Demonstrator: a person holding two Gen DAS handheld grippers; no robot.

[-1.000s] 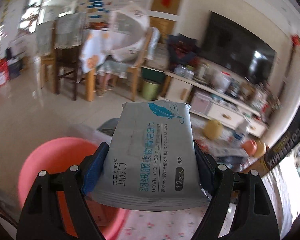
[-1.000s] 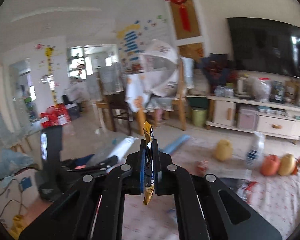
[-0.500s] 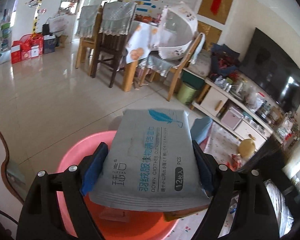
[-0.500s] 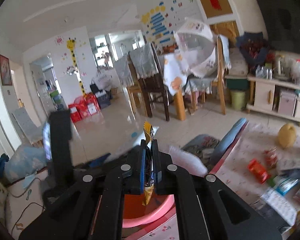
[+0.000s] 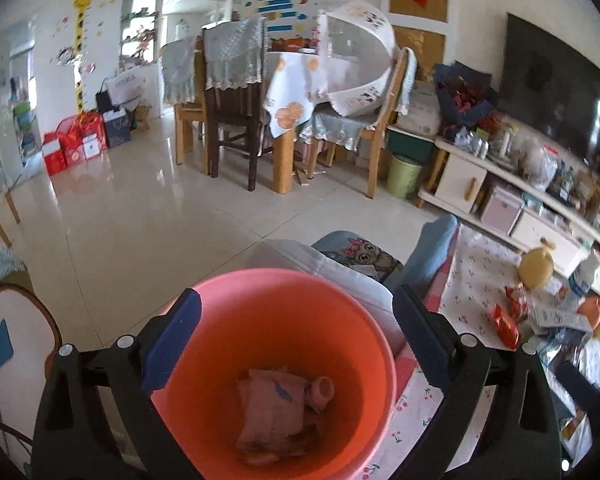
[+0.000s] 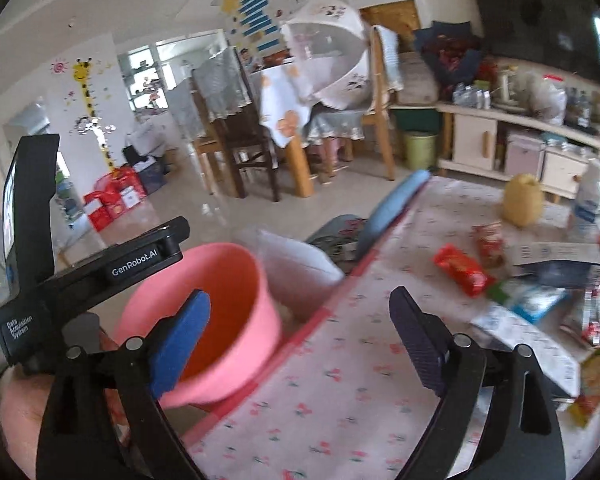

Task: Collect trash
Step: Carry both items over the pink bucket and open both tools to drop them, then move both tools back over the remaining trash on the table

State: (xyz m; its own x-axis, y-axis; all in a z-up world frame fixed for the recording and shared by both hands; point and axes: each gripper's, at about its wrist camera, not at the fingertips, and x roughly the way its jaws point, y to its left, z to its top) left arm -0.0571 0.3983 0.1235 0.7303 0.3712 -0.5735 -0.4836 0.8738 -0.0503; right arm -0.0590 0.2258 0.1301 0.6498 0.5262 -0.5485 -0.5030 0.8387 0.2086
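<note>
The left claw [image 5: 296,334] hangs over the pink bucket [image 5: 380,344] with its jaws spread wide; they have just been opening and nothing is between them. At the bottom of the bucket lies a flat wipes packet [image 5: 272,412] together with some smaller scraps (I cannot tell what they are). The right claw [image 6: 300,328] is also spread wide, its jaws having just opened, and it holds nothing. In the right wrist view it is above the edge of a flowered cloth [image 6: 340,400], with the bucket [image 6: 236,320] just to its left. More trash is still on the cloth: a red wrapper [image 6: 462,269], a blue and green packet [image 6: 528,300] and a yellow-green wrapper [image 6: 594,380] near the right edge
</note>
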